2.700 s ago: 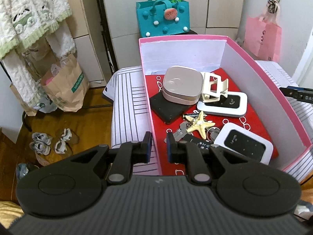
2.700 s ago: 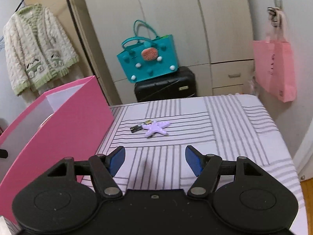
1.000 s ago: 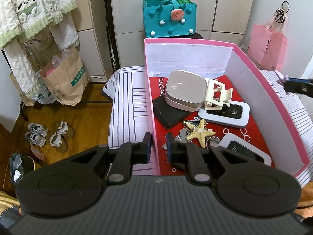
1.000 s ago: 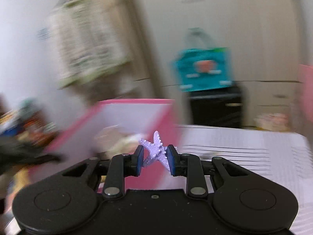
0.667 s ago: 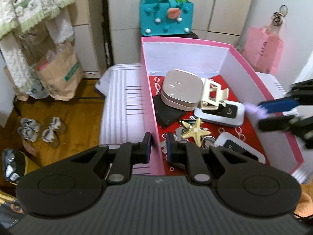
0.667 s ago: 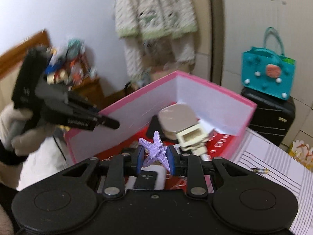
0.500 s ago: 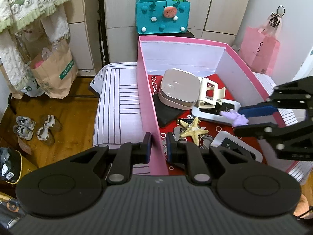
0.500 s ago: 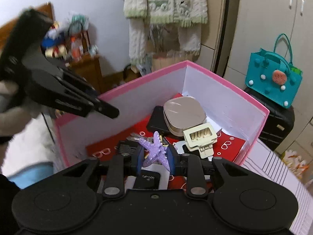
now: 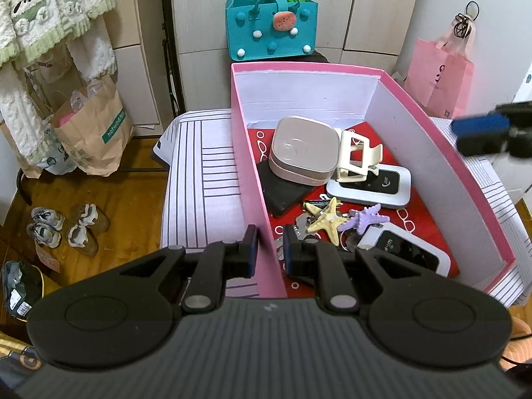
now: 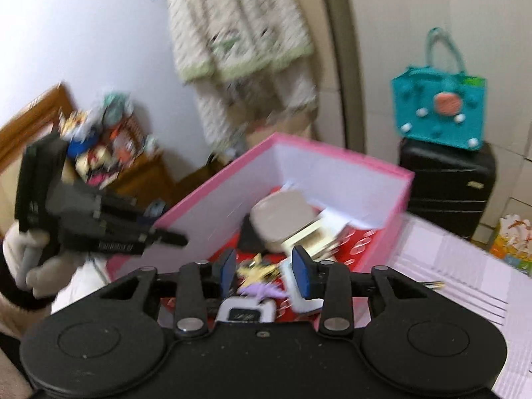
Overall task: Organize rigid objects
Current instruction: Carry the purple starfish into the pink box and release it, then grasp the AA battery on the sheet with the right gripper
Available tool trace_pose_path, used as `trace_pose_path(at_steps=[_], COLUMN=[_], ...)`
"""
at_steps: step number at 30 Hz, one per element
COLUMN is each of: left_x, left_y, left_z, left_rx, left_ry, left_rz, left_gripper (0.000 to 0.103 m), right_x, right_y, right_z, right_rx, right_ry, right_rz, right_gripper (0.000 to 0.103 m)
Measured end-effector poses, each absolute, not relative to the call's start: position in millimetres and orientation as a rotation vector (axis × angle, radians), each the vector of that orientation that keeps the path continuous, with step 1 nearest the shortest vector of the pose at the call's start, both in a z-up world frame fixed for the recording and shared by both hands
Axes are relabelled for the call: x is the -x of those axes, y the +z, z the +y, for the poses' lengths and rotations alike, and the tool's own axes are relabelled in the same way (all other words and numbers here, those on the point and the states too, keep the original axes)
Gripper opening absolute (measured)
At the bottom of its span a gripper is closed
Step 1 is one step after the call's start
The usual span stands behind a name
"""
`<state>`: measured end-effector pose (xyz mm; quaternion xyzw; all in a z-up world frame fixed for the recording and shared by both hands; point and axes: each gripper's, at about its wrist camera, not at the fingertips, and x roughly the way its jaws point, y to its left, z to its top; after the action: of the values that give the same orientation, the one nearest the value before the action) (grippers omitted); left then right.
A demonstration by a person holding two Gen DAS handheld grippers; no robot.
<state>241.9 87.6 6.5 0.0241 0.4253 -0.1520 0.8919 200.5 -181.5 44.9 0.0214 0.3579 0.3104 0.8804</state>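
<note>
The left gripper [image 9: 270, 249] is pointed steeply downward, and its jaws are closed on the box wall [image 9: 262, 232], one finger being set outside it and one inside. It is gripped by a hand [image 10: 25, 256] in a pale glove, seen at the left edge of the right wrist view. The right gripper [image 10: 264, 274] is tilted downward less steeply; its jaws are opening, and nothing is pressed between the blue pads [image 10: 301, 276]. In the left wrist view only its blurred fingertips [image 9: 482, 126] are seen, at the right edge.
</note>
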Motion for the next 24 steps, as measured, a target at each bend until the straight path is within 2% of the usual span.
trace_pose_path(at_steps=[6,13,16,21,24], left_x=[-241.7,-242.5,-242.6,-242.8,-243.5], left_y=[7.2,7.6,7.4,7.1,6.9], left_z=[88.0,87.1,86.3,86.1,86.7], left_rx=[-0.056,-0.065,-0.070,-0.074,-0.080], left_ry=[-0.316,-0.318,-0.316,-0.321,-0.328], left_rz=[0.882,0.884,0.885,0.889,0.891], left_gripper=[0.013,0.013,0.013,0.013,0.013], right_x=[-210.1,-246.7,-261.9,-275.5,-279.2], right_y=[29.6,-22.5,-47.4,-73.3,-81.3], right_z=[-215.9,-244.1,-248.1,-240.0,-235.5], right_rx=[0.015,0.036,0.021,0.074,0.093], right_ry=[0.399,0.225,0.260,0.262,0.256], right_rz=[0.704,0.776,0.802,0.820,0.804], right_gripper=[0.046,0.049,0.053,0.055,0.063])
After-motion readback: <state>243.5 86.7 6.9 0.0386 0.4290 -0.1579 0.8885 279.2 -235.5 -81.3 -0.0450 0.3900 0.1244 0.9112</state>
